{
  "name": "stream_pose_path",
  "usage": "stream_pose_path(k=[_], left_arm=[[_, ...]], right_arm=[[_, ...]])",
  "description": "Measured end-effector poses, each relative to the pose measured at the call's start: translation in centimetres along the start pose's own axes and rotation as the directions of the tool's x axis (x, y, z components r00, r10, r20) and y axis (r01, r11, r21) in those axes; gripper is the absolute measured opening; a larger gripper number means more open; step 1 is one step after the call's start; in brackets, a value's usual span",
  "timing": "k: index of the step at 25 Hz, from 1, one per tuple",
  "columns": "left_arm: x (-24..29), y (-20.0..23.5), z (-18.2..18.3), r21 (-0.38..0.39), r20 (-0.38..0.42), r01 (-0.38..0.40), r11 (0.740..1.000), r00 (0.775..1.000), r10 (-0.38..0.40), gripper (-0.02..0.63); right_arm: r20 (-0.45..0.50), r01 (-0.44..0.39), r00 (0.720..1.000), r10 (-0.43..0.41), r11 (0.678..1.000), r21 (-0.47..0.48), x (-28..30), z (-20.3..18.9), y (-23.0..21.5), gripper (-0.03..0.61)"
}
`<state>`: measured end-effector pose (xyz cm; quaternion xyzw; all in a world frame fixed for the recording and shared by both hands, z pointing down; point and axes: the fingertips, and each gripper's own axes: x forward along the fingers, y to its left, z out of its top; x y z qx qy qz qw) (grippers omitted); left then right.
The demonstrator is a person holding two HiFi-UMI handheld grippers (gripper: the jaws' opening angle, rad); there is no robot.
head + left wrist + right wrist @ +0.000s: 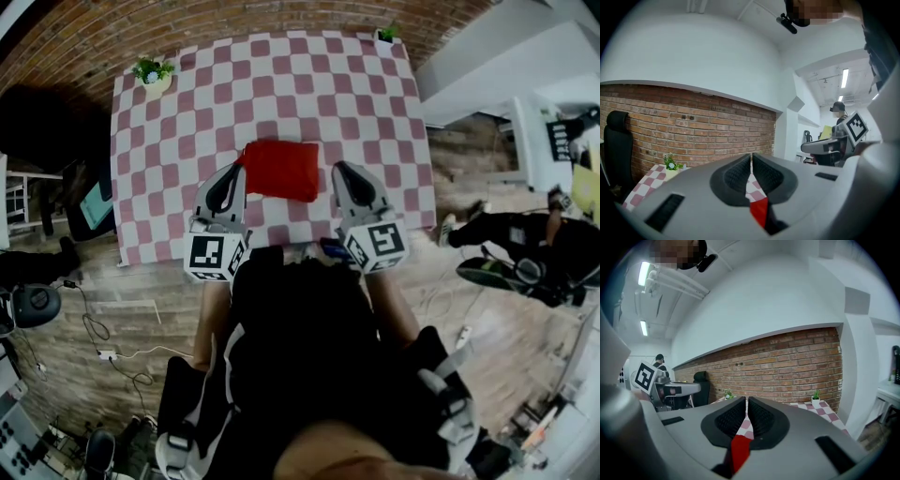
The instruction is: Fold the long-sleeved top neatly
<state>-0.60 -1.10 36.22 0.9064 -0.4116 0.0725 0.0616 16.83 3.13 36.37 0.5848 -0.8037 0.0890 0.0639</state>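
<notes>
Left hand-held gripper [240, 172] and right hand-held gripper [339, 171] are each observed with jaws closed together and nothing gripped between them, one stationed at either side of the red long-sleeved top [281, 169]. That garment is found folded into a compact rectangle and laid flat on the pink-and-white checked tabletop [309, 84], toward its near edge; contact between either tip and the cloth cannot be established. A potted plant [152, 72] is noted at the far left corner and a second potted plant [385, 35] at the far right, both well apart from the garment.
</notes>
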Motion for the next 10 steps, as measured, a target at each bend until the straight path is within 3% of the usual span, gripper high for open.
stream_pose_path(k=[10], left_arm=[[-0.37, -0.38, 0.00, 0.007, 0.007, 0.004, 1.000, 1.000, -0.004, 0.017]], right_arm=[[0.001, 0.006, 1.000, -0.006, 1.000, -0.010, -0.29, -0.07, -0.01, 0.023]])
